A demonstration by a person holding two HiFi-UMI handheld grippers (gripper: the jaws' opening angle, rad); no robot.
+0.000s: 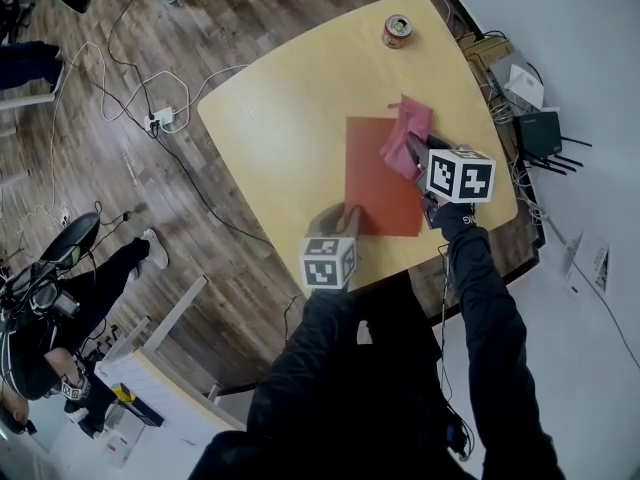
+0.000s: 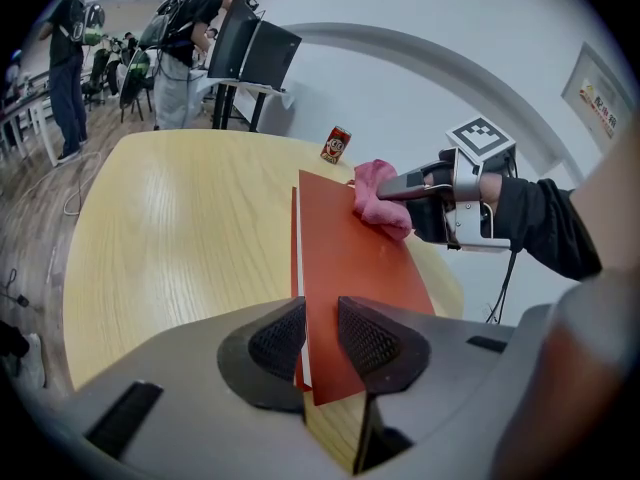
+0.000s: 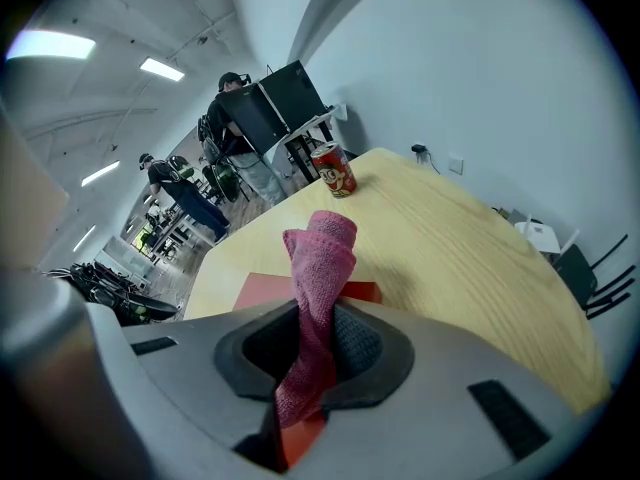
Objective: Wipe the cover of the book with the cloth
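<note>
A thin red book (image 1: 385, 183) lies on the light wooden table (image 1: 290, 108). My left gripper (image 1: 346, 220) is at its near left corner, shut on the book's edge (image 2: 345, 268); in the left gripper view (image 2: 320, 343) the cover stands between the two pads. My right gripper (image 1: 414, 154) is over the book's far right part, shut on a pink cloth (image 1: 408, 130). The cloth (image 3: 320, 258) sticks up out of the right gripper (image 3: 312, 340), and its bunched end (image 2: 377, 198) rests on the cover. The red book (image 3: 262, 290) shows just beyond the jaws.
A red drink can (image 1: 397, 30) stands at the table's far edge, also visible in the left gripper view (image 2: 336, 144) and the right gripper view (image 3: 335, 169). Cables and a power strip (image 1: 160, 118) lie on the floor to the left. Boxes and a router (image 1: 538, 133) sit beside the table's right edge.
</note>
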